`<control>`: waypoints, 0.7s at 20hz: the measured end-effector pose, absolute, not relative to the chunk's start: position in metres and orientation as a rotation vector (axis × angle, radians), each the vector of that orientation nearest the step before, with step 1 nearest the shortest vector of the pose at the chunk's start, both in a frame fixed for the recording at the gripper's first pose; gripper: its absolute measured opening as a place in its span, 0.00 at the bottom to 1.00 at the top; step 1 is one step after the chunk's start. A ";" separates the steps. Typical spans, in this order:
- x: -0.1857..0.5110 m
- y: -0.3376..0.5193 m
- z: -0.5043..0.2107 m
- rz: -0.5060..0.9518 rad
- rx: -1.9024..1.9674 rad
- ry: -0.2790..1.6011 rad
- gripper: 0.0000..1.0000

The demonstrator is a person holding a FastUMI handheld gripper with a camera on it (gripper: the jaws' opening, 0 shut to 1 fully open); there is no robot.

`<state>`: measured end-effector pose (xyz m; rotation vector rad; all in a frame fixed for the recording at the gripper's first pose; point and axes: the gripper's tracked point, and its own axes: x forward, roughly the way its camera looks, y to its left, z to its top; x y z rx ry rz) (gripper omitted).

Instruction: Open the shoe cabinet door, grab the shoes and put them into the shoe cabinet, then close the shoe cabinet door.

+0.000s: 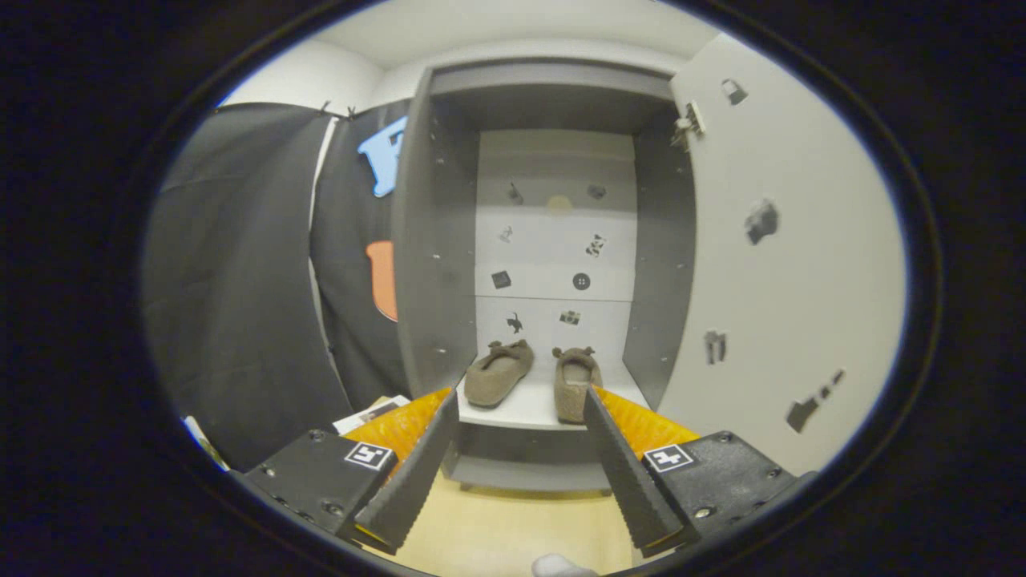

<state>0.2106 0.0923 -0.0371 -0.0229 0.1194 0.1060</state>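
The grey shoe cabinet [433, 240] stands straight ahead with its door [769, 256] swung open to the right. Two brown fuzzy slippers lie side by side on its white bottom shelf [521, 409]: the left slipper [498, 373] angled a little, the right slipper [575, 383] with its heel toward me. My gripper [521, 405] is open, its fingers spread wide in front of the shelf's edge with nothing between them. The right fingertip overlaps the right slipper's heel in the view; I cannot tell whether it touches.
The cabinet's white back panel [557, 240] carries small dark stickers, as does the door's inner face. Black cloth [240, 280] hangs left of the cabinet. A light wooden floor [513, 529] lies below the fingers, with some papers [373, 413] at the cabinet's left foot.
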 end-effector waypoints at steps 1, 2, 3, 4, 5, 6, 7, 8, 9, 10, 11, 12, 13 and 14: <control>0.187 0.090 -0.035 0.112 -0.024 0.108 0.99; 0.165 0.085 -0.035 0.120 -0.030 0.098 0.99; 0.142 0.079 -0.035 0.118 -0.038 0.094 0.99; 0.121 0.073 -0.034 0.123 -0.033 0.087 0.99; 0.100 0.069 -0.036 0.133 -0.020 0.087 0.99; 0.083 0.061 -0.037 0.135 -0.012 0.084 0.99; 0.070 0.048 -0.037 0.126 -0.005 0.081 0.99; 0.055 0.034 -0.035 0.121 0.005 0.074 0.99; 0.042 0.021 -0.034 0.119 0.011 0.076 0.99; 0.030 0.006 -0.034 0.116 0.016 0.082 0.99; 0.020 -0.011 -0.031 0.108 0.027 0.081 0.99; 0.014 -0.032 -0.028 0.091 0.031 0.073 0.99; 0.011 -0.056 -0.025 0.067 0.035 0.058 0.99; 0.007 -0.079 -0.021 0.045 0.041 0.046 0.99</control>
